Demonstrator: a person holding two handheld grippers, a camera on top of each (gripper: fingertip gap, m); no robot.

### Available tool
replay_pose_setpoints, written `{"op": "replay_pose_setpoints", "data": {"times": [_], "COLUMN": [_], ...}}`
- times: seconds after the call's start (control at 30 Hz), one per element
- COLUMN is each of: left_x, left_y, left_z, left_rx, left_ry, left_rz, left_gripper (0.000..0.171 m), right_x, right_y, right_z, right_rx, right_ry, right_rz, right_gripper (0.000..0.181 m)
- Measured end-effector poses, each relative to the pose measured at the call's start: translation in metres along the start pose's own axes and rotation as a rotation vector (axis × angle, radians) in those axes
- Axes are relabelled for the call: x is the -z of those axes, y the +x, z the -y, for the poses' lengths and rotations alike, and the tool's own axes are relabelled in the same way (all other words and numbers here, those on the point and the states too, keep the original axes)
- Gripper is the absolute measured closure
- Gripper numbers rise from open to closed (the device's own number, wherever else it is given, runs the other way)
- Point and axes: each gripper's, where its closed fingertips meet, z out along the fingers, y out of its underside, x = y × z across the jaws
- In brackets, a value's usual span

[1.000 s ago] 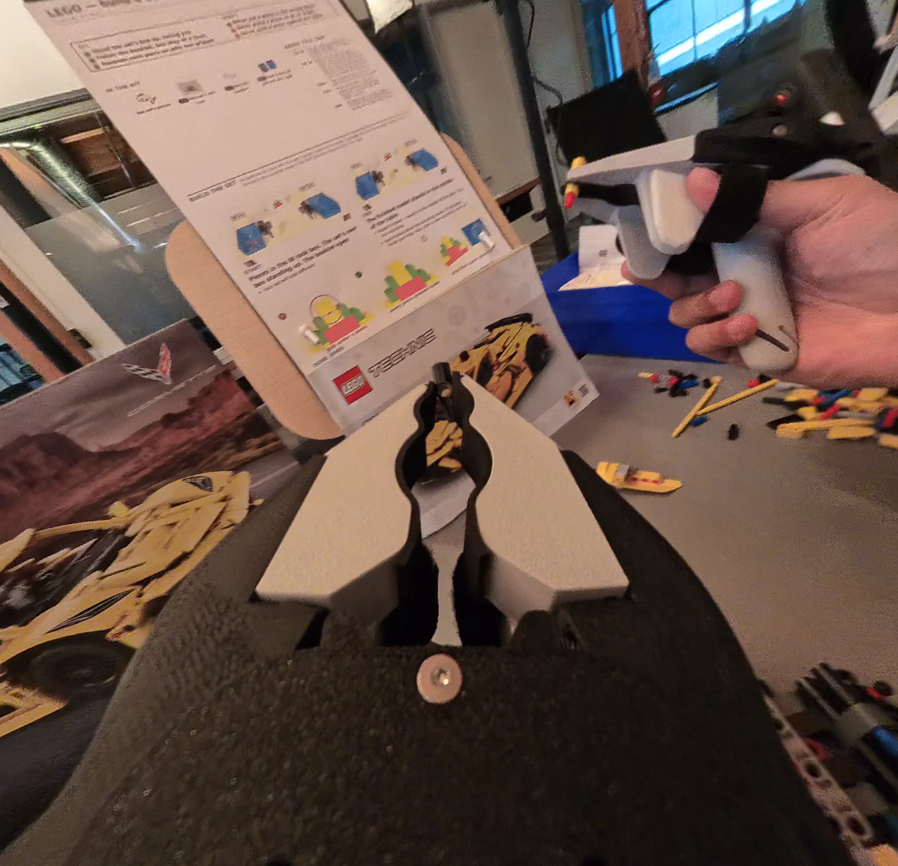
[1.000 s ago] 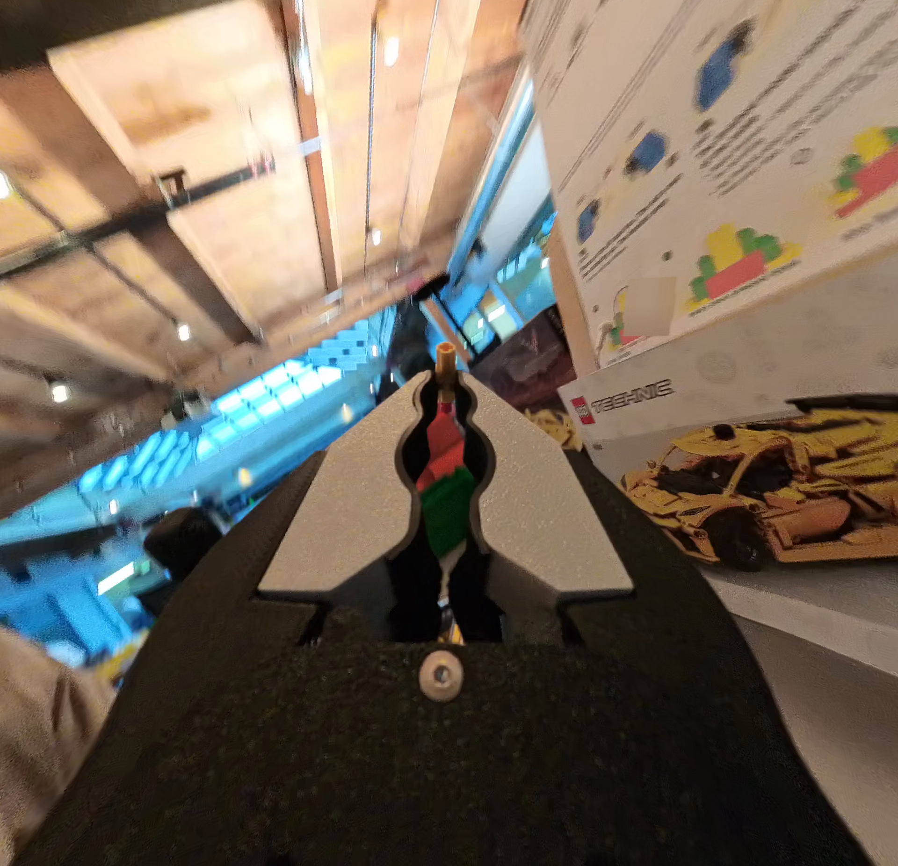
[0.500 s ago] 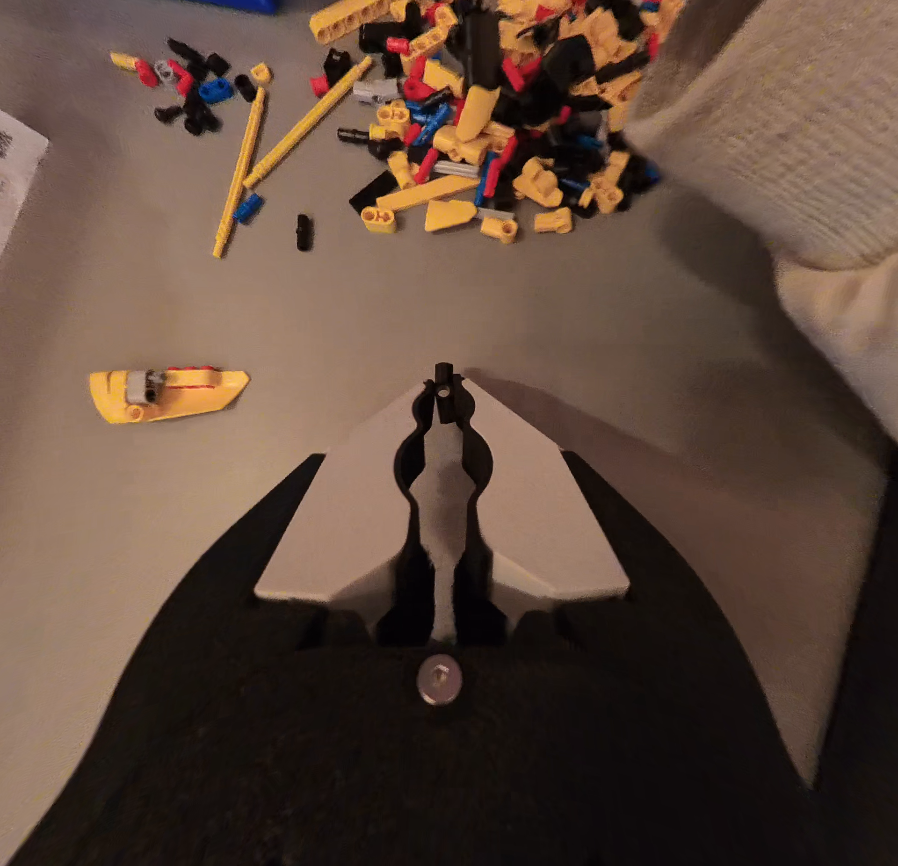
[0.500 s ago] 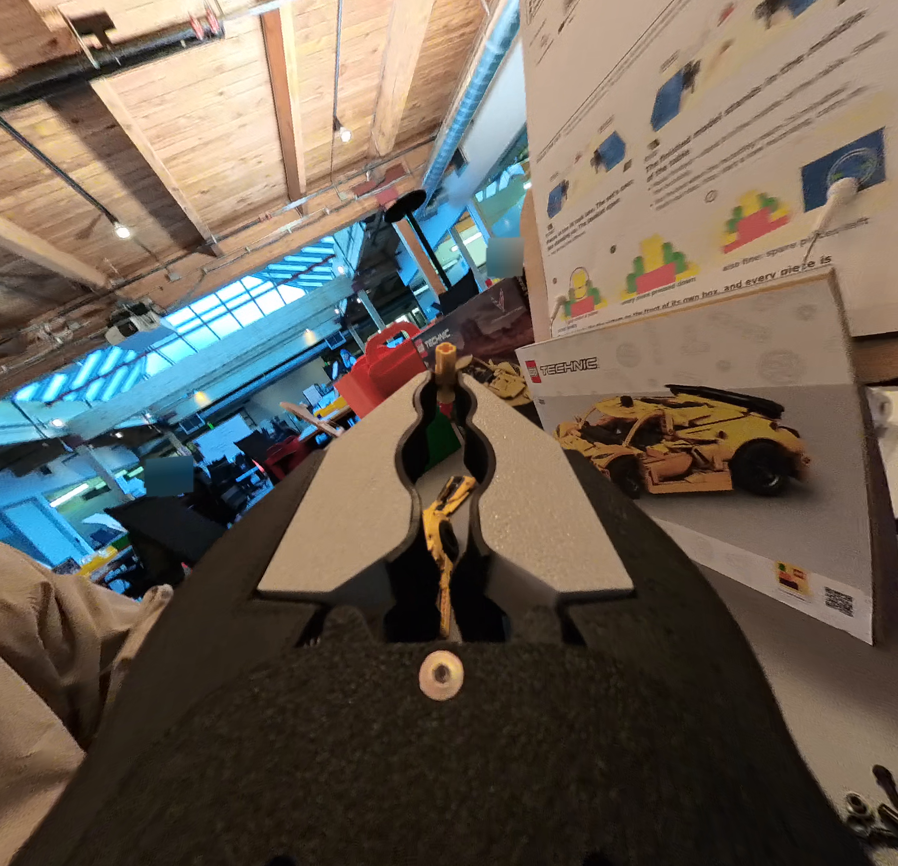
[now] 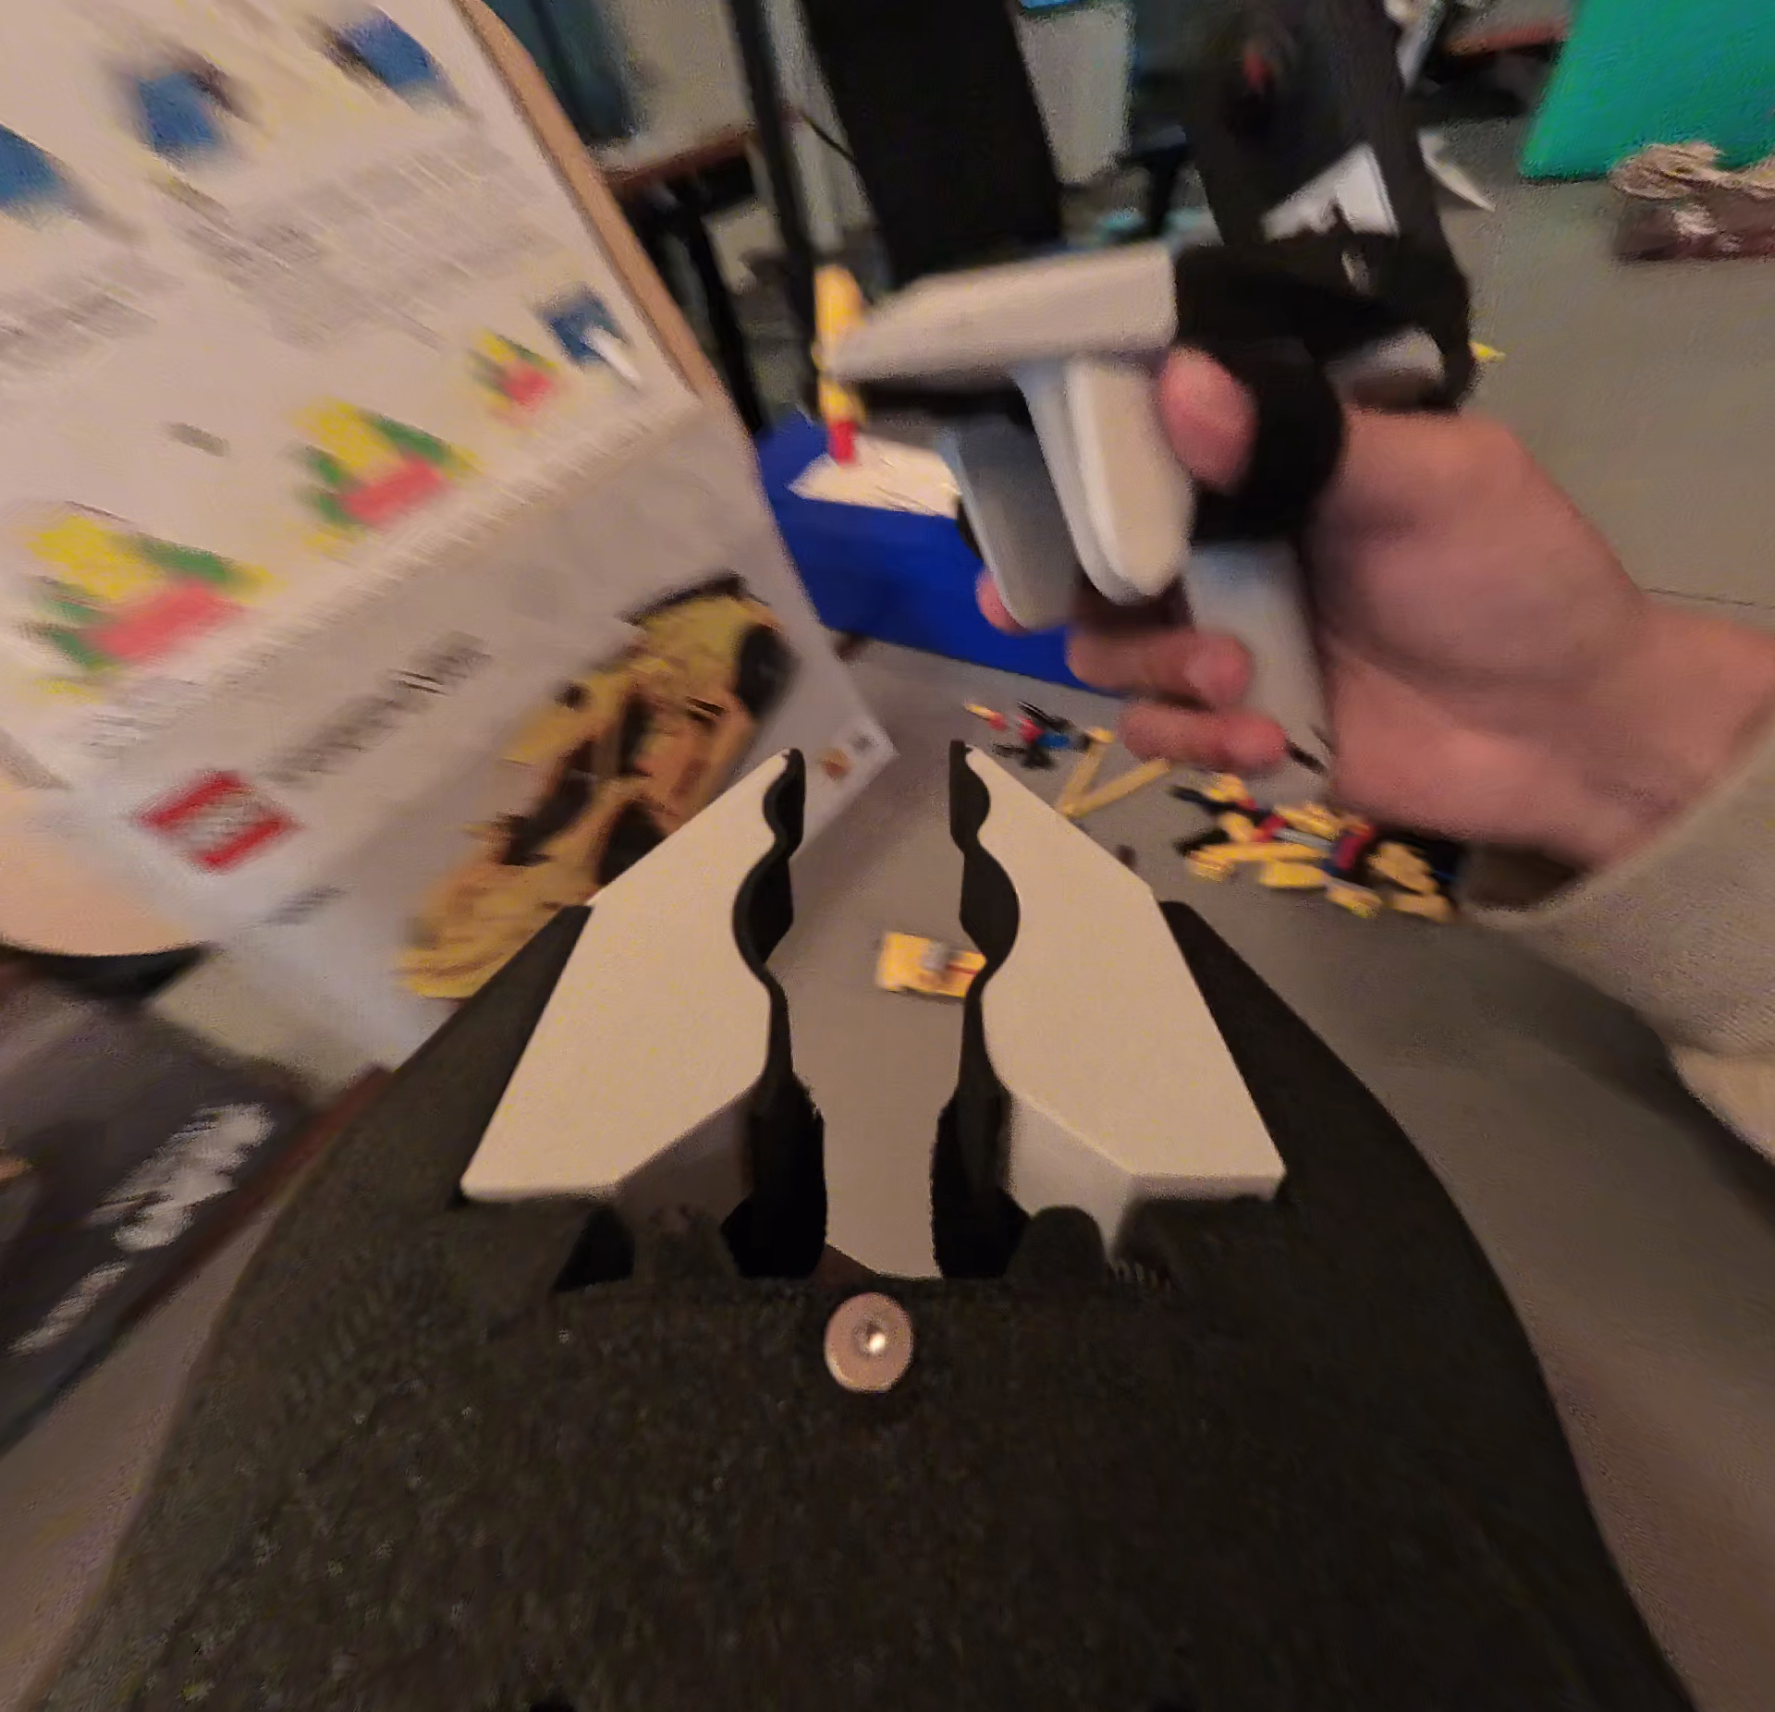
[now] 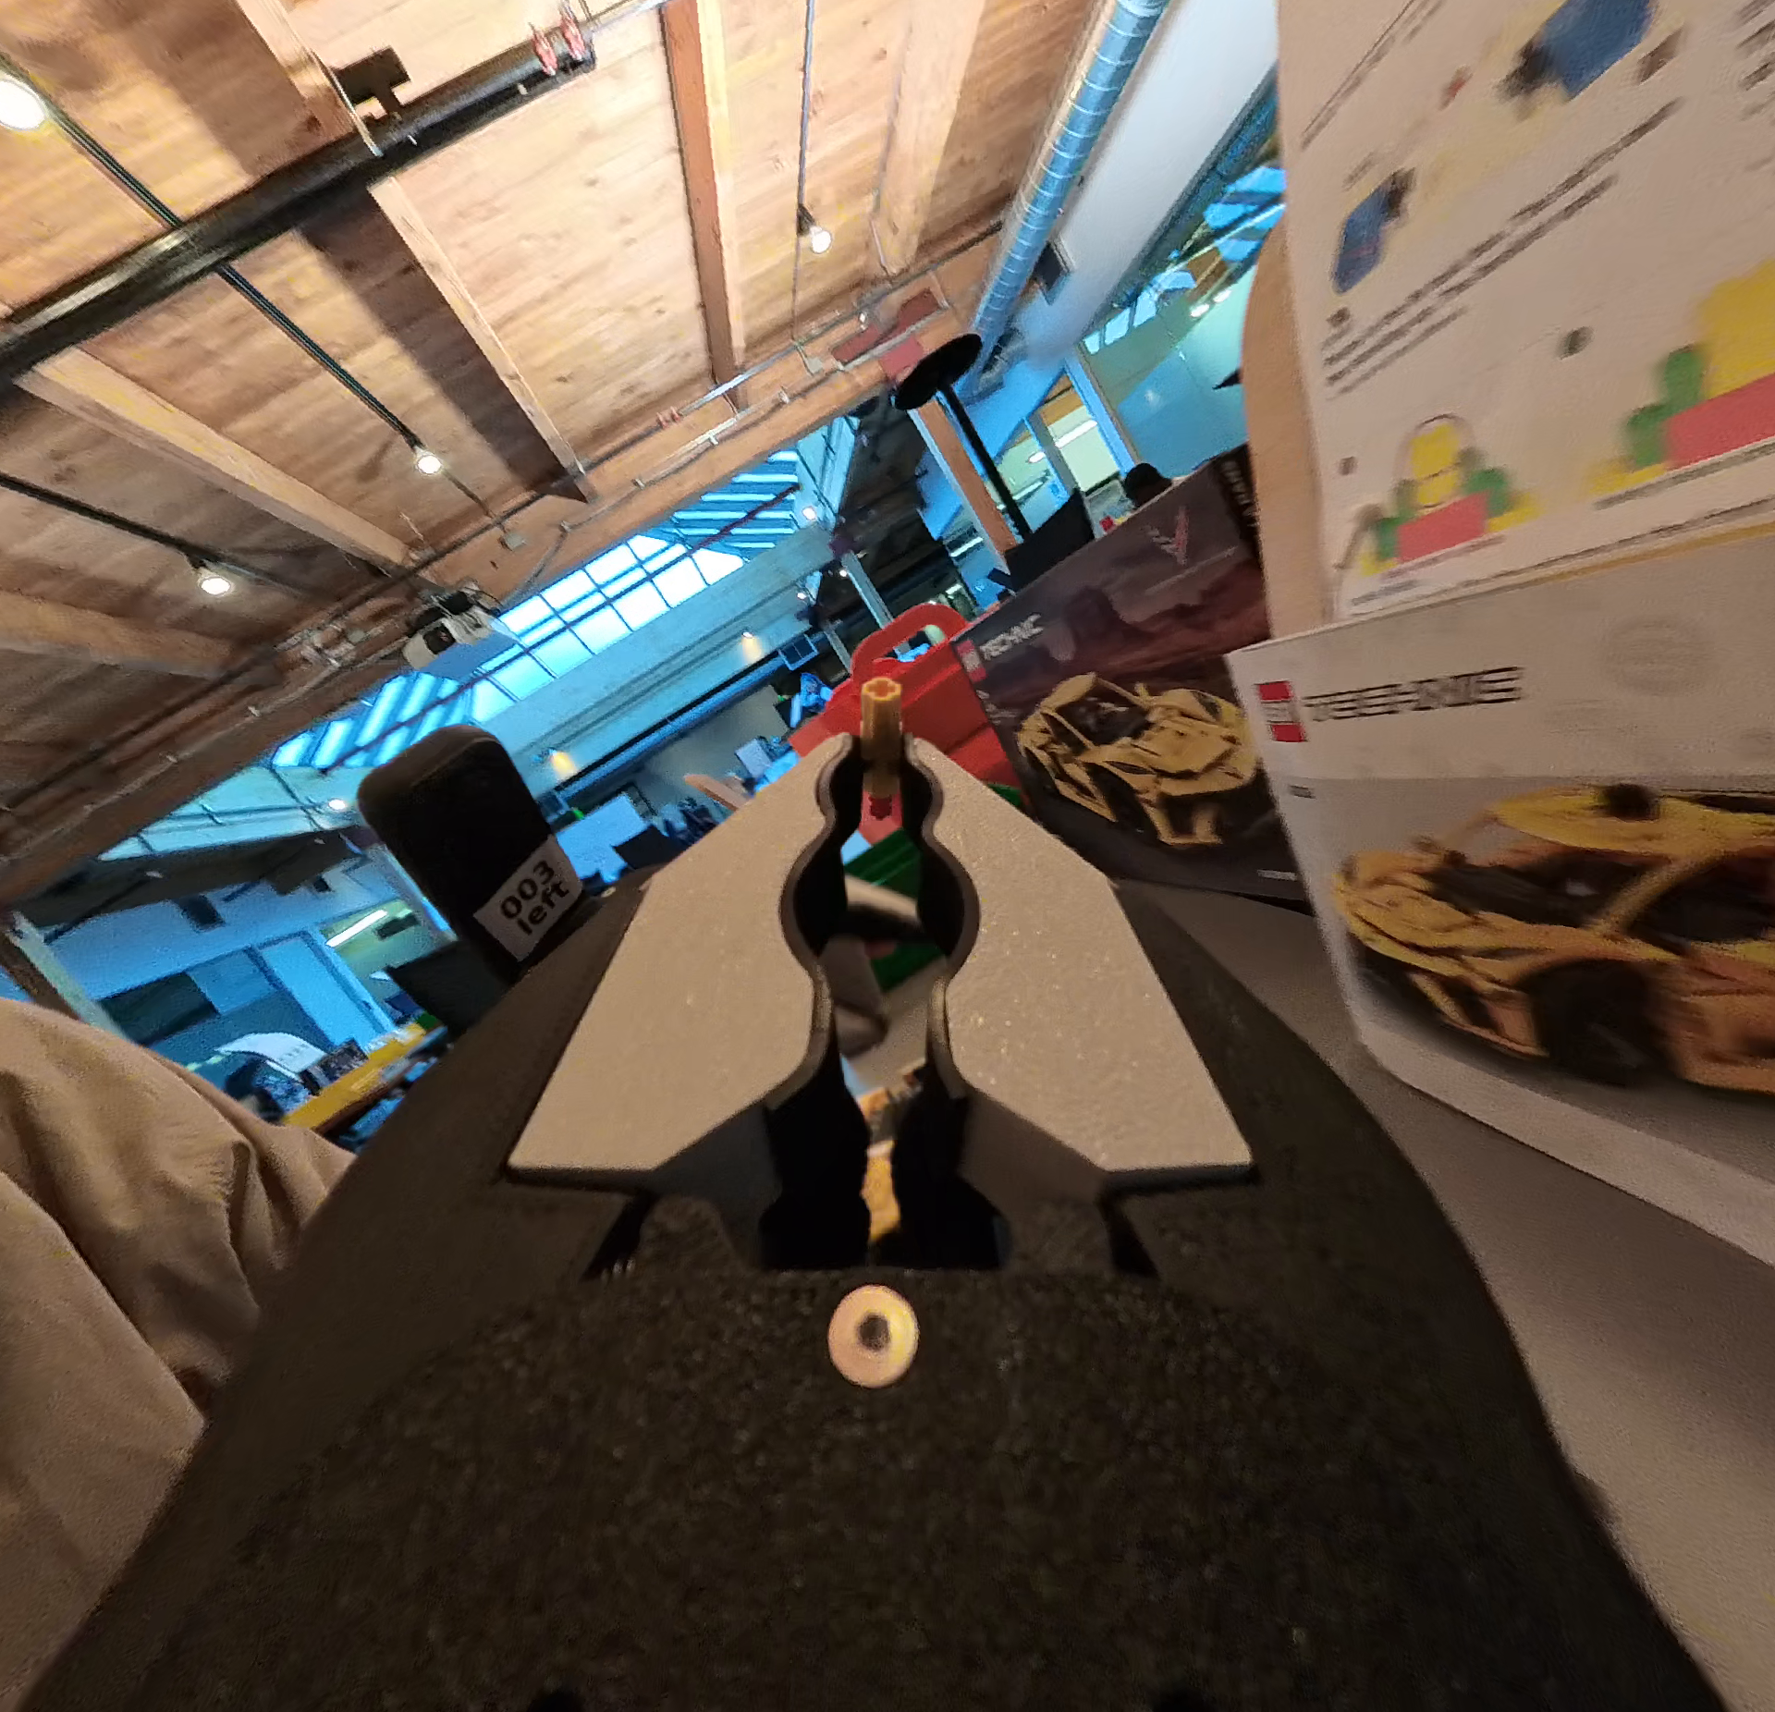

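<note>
My left gripper point(image 5: 872, 763) is open with nothing between its fingers, above the grey table point(image 5: 1441, 1186). A small yellow part point(image 5: 927, 965) lies on the table below the gap. My right gripper point(image 6: 879, 753) is shut on a short tan pin point(image 6: 879, 715) with a red end, which sticks out past the fingertips. It also shows in the left wrist view point(image 5: 850, 360), held by a hand point(image 5: 1441, 609) at the upper right, with a yellow and red piece at its tip. The left wrist view is blurred.
A white box with a yellow car picture point(image 5: 615, 782) and a printed sheet point(image 5: 288, 321) stand at the left. A blue bin point(image 5: 893, 552) stands behind. A pile of yellow, black and red parts point(image 5: 1316, 850) lies right. A dark box point(image 6: 1124, 734) and a red container point(image 6: 912, 667) stand farther off. The left gripper's tips are roughly 7 centimeters from the right gripper's.
My left gripper opened; the small black pin it held at its tips is gone from the grasp. Its view swung from the table up to the box. The right gripper stays shut on its pin.
</note>
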Motion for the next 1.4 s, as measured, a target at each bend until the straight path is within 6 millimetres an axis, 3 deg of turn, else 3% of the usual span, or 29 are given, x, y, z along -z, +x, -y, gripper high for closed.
{"op": "replay_pose_setpoints", "data": {"times": [0.1, 0.2, 0.37, 0.53, 0.97, 1.2, 1.4], "left_x": [0.022, 0.028, 0.024, 0.026, 0.030, 0.032, 0.034], "left_y": [-0.037, -0.050, -0.044, -0.048, -0.044, -0.040, -0.036], "left_z": [0.016, 0.015, 0.011, 0.012, 0.016, 0.020, 0.026], "left_rx": [-0.130, -0.312, -0.234, -0.263, -0.325, -0.307, -0.302], "left_ry": [0.034, -0.017, -0.003, 0.000, 0.022, 0.035, 0.045], "left_rz": [0.198, 0.337, 0.292, 0.325, 0.335, 0.305, 0.282], "left_gripper": [0.141, 0.142, 0.156, 0.166, 0.169, 0.170, 0.170], "right_x": [-0.028, -0.046, -0.054, -0.058, -0.056, -0.054, -0.052], "right_y": [-0.012, -0.014, -0.009, -0.011, -0.017, -0.023, -0.028], "right_z": [-0.016, -0.032, -0.047, -0.052, -0.047, -0.044, -0.040], "right_rx": [-0.048, -0.006, 0.098, 0.136, -0.109, -0.017, -0.081], "right_ry": [0.016, 0.027, -0.035, -0.063, 0.030, 0.032, 0.049], "right_rz": [0.032, 0.002, -0.059, -0.064, 0.076, 0.072, 0.135], "right_gripper": [0.176, 0.176, 0.176, 0.176, 0.177, 0.177, 0.177]}}
